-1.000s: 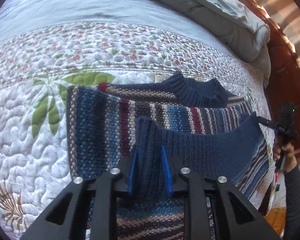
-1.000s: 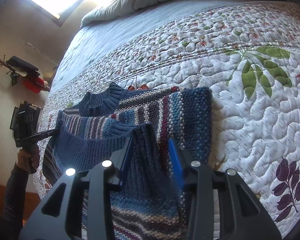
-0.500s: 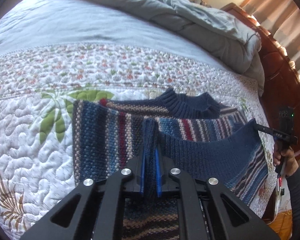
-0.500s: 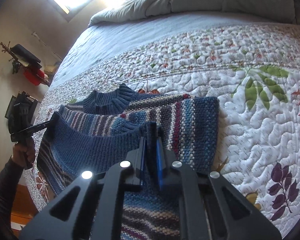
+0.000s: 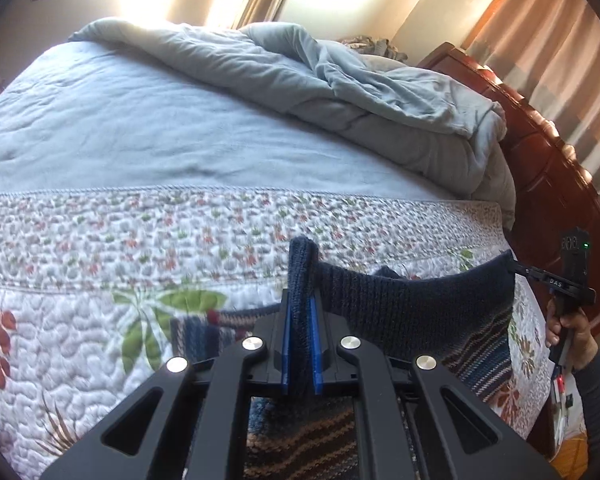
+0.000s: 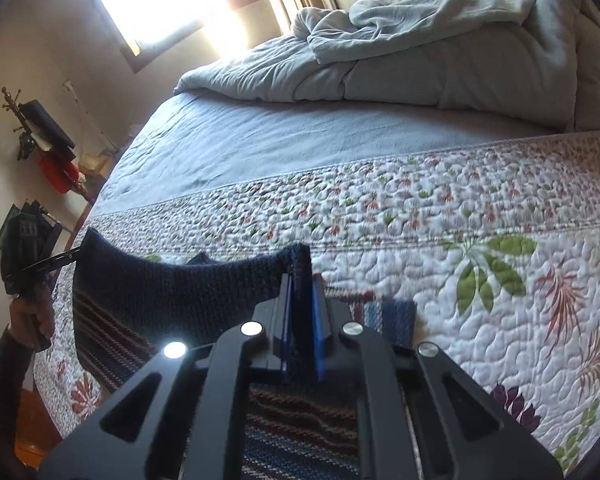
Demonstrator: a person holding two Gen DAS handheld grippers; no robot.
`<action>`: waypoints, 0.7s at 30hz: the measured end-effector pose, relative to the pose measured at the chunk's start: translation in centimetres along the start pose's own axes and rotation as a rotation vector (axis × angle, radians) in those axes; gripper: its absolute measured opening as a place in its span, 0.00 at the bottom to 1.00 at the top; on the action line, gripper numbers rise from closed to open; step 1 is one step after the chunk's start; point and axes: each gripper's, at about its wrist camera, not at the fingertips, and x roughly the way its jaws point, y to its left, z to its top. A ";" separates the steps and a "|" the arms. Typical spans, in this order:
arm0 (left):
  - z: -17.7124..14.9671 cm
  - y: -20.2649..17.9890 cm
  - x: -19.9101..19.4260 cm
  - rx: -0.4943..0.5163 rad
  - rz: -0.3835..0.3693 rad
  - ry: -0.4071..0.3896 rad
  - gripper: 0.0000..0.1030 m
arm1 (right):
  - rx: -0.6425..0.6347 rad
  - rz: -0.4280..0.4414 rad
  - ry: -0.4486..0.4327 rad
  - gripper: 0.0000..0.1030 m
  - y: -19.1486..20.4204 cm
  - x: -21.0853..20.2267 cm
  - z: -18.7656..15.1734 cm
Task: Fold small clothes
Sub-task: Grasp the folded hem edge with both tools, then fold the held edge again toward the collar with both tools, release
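Observation:
A small striped knit sweater with a navy ribbed hem (image 5: 404, 300) is held up off the quilted bedspread. My left gripper (image 5: 300, 312) is shut on one corner of the hem. My right gripper (image 6: 302, 284) is shut on the other corner; it also shows at the right in the left wrist view (image 5: 516, 270). The hem (image 6: 180, 284) hangs stretched between them. The rest of the sweater droops below, with a striped part (image 6: 384, 312) lying on the quilt. My left gripper shows at the left in the right wrist view (image 6: 74, 256).
The floral quilt (image 5: 100, 320) covers the near part of the bed, a plain blue sheet (image 5: 140, 132) lies beyond. A bunched grey duvet (image 5: 340, 80) sits at the far end. A wooden bed frame (image 5: 548, 184) runs along the right.
Both grippers shut on the hem corners, then lifted the hem up off the bed. The sweater's lower half now hangs raised between them.

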 end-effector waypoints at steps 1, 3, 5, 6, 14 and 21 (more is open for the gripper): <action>0.6 0.3 0.8 -0.009 0.012 0.006 0.08 | 0.005 -0.011 0.001 0.08 0.0 0.5 0.4; 1.1 0.9 2.2 -0.022 0.037 0.024 0.08 | 0.021 -0.047 0.021 0.08 -0.5 2.3 1.2; 1.2 1.8 4.6 -0.053 0.069 0.061 0.07 | 0.026 -0.085 0.054 0.08 -0.9 4.3 1.2; 1.0 2.4 5.9 -0.069 0.086 0.081 0.07 | 0.031 -0.108 0.076 0.08 -1.2 5.6 1.1; -0.3 4.7 10.8 -0.135 0.160 0.205 0.07 | 0.047 -0.196 0.169 0.08 -2.5 10.3 -0.1; 3.6 4.1 8.1 -0.106 0.152 0.124 0.07 | 0.067 -0.187 0.082 0.08 -2.3 8.9 2.7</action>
